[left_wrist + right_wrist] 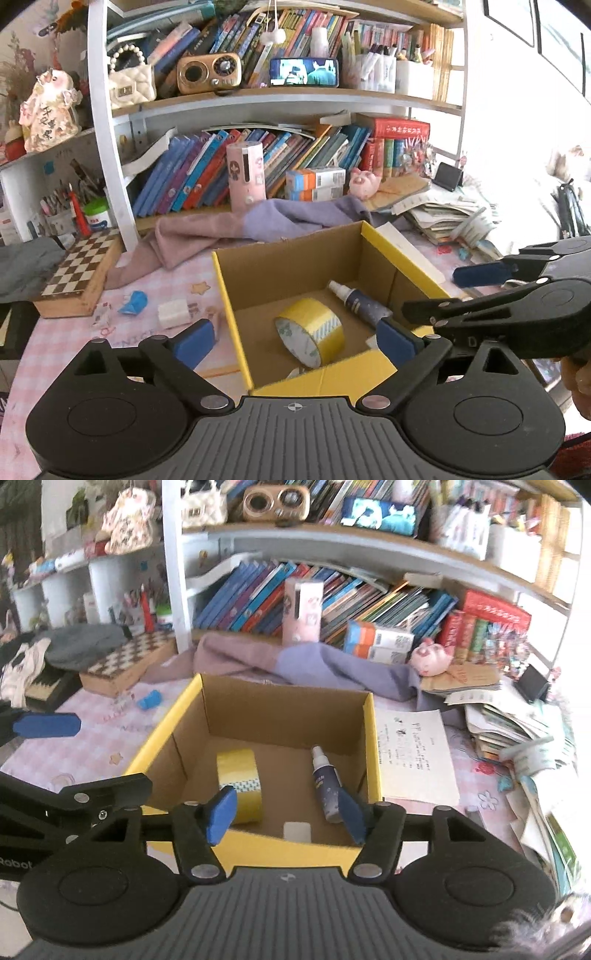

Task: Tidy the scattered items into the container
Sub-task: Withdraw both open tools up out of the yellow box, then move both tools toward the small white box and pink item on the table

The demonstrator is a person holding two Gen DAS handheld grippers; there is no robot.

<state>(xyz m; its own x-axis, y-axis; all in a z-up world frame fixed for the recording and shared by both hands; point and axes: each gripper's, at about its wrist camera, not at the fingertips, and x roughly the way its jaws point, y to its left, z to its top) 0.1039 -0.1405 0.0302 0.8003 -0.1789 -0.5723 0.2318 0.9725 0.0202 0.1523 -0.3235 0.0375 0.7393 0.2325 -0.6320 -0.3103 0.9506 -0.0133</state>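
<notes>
An open cardboard box (388, 254) with yellow outer walls sits on the pink checked tablecloth (55, 343), in front of the crowded bookshelf (258, 107). Inside it, a roll of yellow tape (314, 328) stands on edge toward the left, and a dark spray bottle (354, 301) with a white cap lies on its side at the right (a small white object (296, 830) rests against the near wall too).

The left gripper (295, 343) hangs over the box's near edge with its blue pads spread wide and nothing between them. The right gripper (286, 812) hovers over the same edge, its jaws parted about halfway, also empty.

Still out on the cloth, left of the box: a white block (173, 314) and a crumpled blue piece (135, 302), near a wooden chessboard (79, 271). A purple cloth (266, 221) lies draped behind the box.
</notes>
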